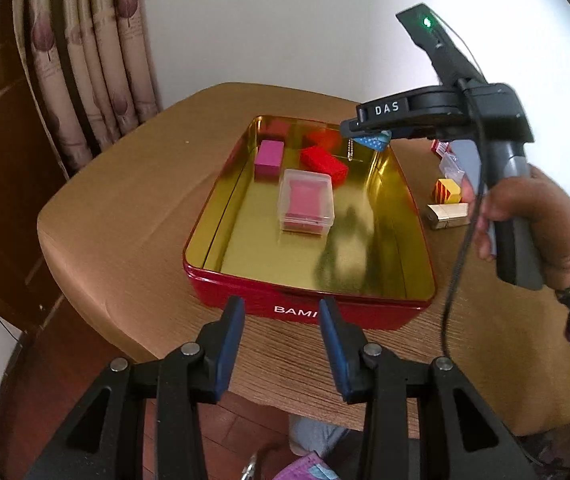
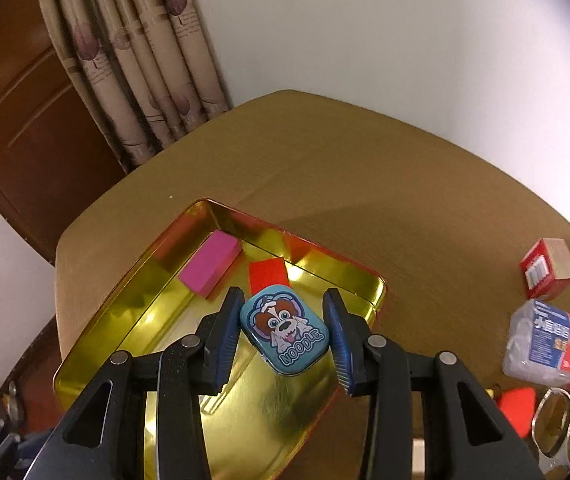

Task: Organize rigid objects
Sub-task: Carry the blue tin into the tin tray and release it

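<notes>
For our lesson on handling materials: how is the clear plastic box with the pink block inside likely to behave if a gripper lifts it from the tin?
The clear plastic box looks rigid and thin-walled, so it should keep its shape but might crack under a hard squeeze. Its smooth sides may slip. The pink block inside could shift, as a gap shows around it.

Tin's lettering (image 1: 295, 311) (behind jaws) partly hidden
</notes>
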### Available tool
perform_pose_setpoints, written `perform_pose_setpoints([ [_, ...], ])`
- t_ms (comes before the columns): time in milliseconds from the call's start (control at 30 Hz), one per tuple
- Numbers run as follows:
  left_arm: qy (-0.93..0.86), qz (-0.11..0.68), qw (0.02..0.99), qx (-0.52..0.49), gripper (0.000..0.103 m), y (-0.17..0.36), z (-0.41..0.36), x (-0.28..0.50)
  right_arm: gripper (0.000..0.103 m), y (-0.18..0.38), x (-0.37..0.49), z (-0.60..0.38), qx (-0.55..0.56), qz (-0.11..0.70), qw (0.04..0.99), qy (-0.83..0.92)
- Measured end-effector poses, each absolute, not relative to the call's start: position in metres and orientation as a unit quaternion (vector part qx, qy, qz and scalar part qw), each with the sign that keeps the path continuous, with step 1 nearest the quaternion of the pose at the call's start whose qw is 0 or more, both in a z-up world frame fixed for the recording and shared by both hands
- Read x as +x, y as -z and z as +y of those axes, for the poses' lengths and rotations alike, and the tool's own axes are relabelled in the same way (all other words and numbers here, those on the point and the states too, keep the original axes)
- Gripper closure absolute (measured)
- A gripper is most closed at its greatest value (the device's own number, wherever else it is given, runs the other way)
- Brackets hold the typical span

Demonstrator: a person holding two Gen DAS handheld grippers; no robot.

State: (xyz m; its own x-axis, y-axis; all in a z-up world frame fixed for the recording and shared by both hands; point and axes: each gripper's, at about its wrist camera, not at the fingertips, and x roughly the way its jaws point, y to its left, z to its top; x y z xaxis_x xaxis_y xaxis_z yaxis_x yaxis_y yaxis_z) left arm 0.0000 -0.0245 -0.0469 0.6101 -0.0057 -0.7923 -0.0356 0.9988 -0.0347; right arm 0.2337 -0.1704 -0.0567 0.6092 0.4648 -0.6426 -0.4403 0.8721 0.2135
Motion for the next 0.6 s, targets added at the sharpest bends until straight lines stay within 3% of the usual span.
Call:
perform_pose_setpoints([
  [600,-0.013,0.465,0.884,-0.049,0.064,0.055,-0.012,0.006,0.061,0.078,0.256,-0.174,0.037,0.372,0.898,-0.234],
])
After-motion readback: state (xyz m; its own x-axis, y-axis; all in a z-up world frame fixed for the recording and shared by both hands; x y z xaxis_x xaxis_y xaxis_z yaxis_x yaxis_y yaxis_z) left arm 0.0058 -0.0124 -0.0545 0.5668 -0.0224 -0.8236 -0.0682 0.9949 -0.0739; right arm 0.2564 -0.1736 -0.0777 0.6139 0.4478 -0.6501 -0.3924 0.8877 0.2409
